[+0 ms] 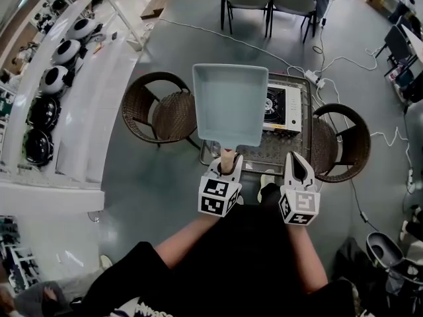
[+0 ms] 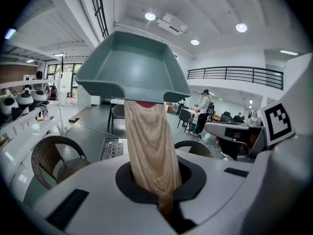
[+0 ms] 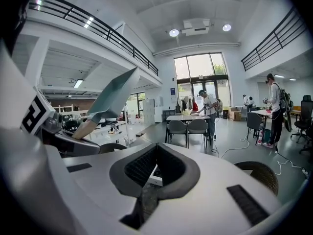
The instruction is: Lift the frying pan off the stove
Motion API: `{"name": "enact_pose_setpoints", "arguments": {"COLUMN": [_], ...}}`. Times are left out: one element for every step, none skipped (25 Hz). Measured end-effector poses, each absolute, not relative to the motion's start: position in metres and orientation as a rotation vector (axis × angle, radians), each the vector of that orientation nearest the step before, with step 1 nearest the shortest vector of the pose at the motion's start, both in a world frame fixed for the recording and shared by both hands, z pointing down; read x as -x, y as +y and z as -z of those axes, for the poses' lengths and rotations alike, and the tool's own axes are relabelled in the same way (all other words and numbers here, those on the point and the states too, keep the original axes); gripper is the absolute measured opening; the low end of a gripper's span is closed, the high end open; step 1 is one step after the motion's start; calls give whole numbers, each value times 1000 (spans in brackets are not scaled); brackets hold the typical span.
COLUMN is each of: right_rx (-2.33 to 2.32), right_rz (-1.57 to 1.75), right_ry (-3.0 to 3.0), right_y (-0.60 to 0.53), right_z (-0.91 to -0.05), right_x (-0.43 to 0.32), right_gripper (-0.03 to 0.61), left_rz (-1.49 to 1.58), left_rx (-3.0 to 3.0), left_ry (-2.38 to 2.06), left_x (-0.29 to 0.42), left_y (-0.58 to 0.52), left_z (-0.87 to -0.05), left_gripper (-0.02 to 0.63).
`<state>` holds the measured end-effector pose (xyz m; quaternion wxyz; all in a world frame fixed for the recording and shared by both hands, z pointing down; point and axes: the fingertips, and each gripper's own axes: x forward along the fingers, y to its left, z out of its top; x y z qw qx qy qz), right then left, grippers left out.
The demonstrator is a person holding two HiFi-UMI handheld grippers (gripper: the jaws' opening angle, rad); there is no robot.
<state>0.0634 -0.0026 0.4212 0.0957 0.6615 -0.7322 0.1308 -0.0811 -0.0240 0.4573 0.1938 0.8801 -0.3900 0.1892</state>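
A square teal frying pan (image 1: 230, 104) with a wooden handle (image 1: 228, 157) hangs in the air above the table, overlapping the left part of the portable stove (image 1: 284, 107). My left gripper (image 1: 227, 166) is shut on the handle's end. In the left gripper view the handle (image 2: 149, 151) runs up out of the left gripper (image 2: 159, 180) to the pan (image 2: 132, 65), seen from below. My right gripper (image 1: 299, 160) is beside it on the right, jaws together, holding nothing. In the right gripper view the right gripper (image 3: 154, 173) is bare, and the pan (image 3: 115, 94) shows at the left.
The stove stands on a small metal mesh table (image 1: 264, 152). A wicker chair (image 1: 155, 107) stands to its left, another (image 1: 344, 137) to its right. White cables (image 1: 330, 65) cross the floor. A long white counter (image 1: 86, 98) runs along the left. Grey chairs (image 1: 268, 2) stand beyond.
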Motion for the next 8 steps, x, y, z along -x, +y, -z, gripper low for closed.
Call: {"name": "enact_pose_setpoints", "arguments": {"right_rx": [-1956,-1952,-1950,-1951,-1953,-1957,-1961,-1965], "right_rz": [-388,-388,-388,-388,-390,-391,-392,-391], "right_ry": [-2170,-2170,-2168,-2166,-2162,-2157,-2152,-2146], "right_y": [-4,-5,-6,-8,-10,-11,-13,-14], "right_z": [-422,-423,-422,-422,-422,-422,-422,-422], "right_x": [-62,-62,-62,-62,-63,-64,-66,-67], "right_gripper": [29,31,31,31,31,29,31,29], "left_rz": [-531,-530,-528,-527,-529,-532,-535,-539], "left_rx": [-2471,-2474,-2476,-2475,-2472,-2467,-2462,-2456], "left_ry": [-1093,-1093,-1093,-1092,-1090,-1087,-1083,-1078], "left_x": [81,81,80,80,80,79,79,78], "left_y": [-25,-27,-29,-32,-35,-38,-41,-43], "left_z": [-457,-457,-457,-458,-459,-461,-463,-465], "left_gripper": [15,15,15,15,15,15,15,15]}}
